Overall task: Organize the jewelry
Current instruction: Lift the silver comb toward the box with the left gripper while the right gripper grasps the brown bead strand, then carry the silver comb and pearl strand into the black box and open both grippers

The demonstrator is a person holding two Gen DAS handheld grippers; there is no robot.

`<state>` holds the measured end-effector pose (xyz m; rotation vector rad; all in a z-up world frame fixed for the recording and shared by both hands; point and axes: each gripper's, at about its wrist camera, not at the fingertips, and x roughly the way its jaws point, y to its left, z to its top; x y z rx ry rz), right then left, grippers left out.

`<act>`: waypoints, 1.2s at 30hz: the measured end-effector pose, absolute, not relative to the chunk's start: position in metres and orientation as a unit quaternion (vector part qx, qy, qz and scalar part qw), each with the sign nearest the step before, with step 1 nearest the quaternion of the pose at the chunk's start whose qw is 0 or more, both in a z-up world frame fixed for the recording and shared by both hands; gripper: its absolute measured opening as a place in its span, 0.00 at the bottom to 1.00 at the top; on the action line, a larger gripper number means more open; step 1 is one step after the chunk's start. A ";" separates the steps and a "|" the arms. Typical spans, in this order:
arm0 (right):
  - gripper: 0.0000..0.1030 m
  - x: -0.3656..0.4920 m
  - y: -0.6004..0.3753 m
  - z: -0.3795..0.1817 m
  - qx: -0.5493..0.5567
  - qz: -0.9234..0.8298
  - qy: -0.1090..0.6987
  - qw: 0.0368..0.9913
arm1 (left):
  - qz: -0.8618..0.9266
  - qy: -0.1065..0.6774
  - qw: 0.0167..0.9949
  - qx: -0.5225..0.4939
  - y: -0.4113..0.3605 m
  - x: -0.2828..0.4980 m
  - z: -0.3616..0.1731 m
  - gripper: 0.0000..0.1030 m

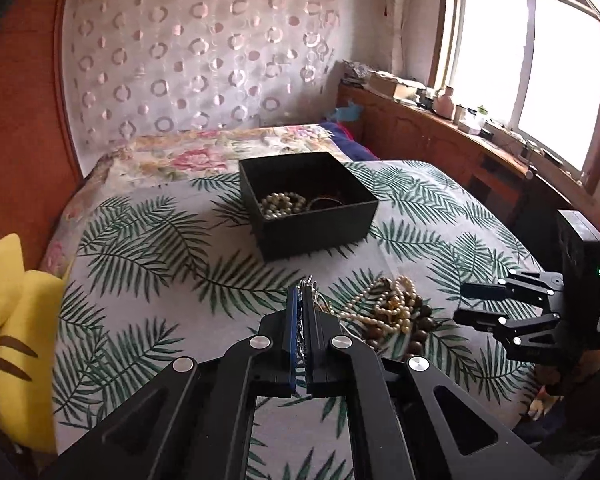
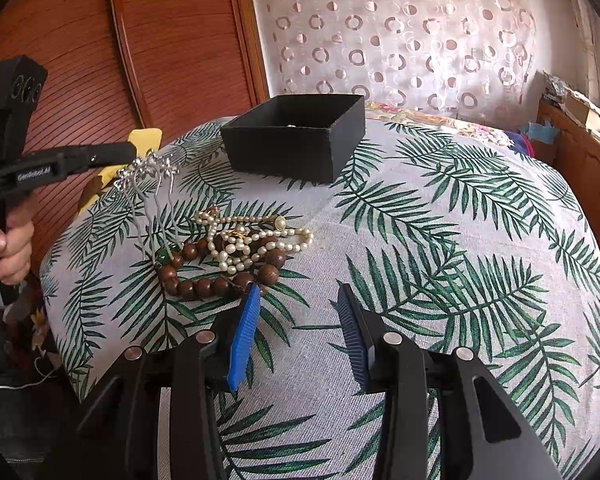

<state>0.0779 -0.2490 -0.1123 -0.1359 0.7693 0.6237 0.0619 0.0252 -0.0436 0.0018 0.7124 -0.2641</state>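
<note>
My left gripper [image 1: 303, 292] is shut on a silver hair comb [image 2: 148, 172] and holds it above the bed, its prongs hanging down over the jewelry pile [image 2: 236, 248]. The pile has pearl strands [image 1: 384, 304] and brown wooden beads [image 2: 204, 284] on the leaf-print cover. A black box [image 1: 320, 216] stands farther back, holding a pearl bracelet [image 1: 282, 204] and a dark bangle. It also shows in the right wrist view [image 2: 296, 148]. My right gripper [image 2: 296, 300] is open and empty, just right of the pile; it shows in the left wrist view [image 1: 472, 304].
A yellow plush toy [image 1: 16, 320] lies at the bed's left edge. A wooden wardrobe [image 2: 172, 40] stands beside the bed. A cluttered wooden ledge [image 1: 460, 128] runs under the window on the right. A floral quilt [image 1: 204, 152] lies behind the box.
</note>
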 end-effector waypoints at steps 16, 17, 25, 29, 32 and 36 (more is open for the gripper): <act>0.25 0.104 -0.163 -0.091 -0.131 0.376 0.373 0.838 | -0.122 0.314 0.941 -0.029 0.046 0.057 -0.031 0.01; 0.24 0.106 -0.158 -0.092 -0.136 0.379 0.376 0.835 | -0.121 0.312 0.942 -0.030 0.047 0.056 -0.030 0.01; 0.19 0.120 -0.132 -0.110 -0.176 0.377 0.407 0.813 | -0.111 0.305 0.945 -0.031 0.056 0.054 -0.024 0.01; 0.07 0.126 -0.128 -0.115 -0.184 0.375 0.418 0.807 | -0.112 0.304 0.945 -0.031 0.057 0.054 -0.025 0.01; 0.05 0.126 -0.126 -0.114 -0.188 0.379 0.415 0.805 | -0.112 0.303 0.946 -0.031 0.058 0.054 -0.024 0.01; 0.05 0.126 -0.140 -0.091 -0.163 0.379 0.391 0.823 | -0.109 0.297 0.948 -0.030 0.062 0.055 -0.019 0.01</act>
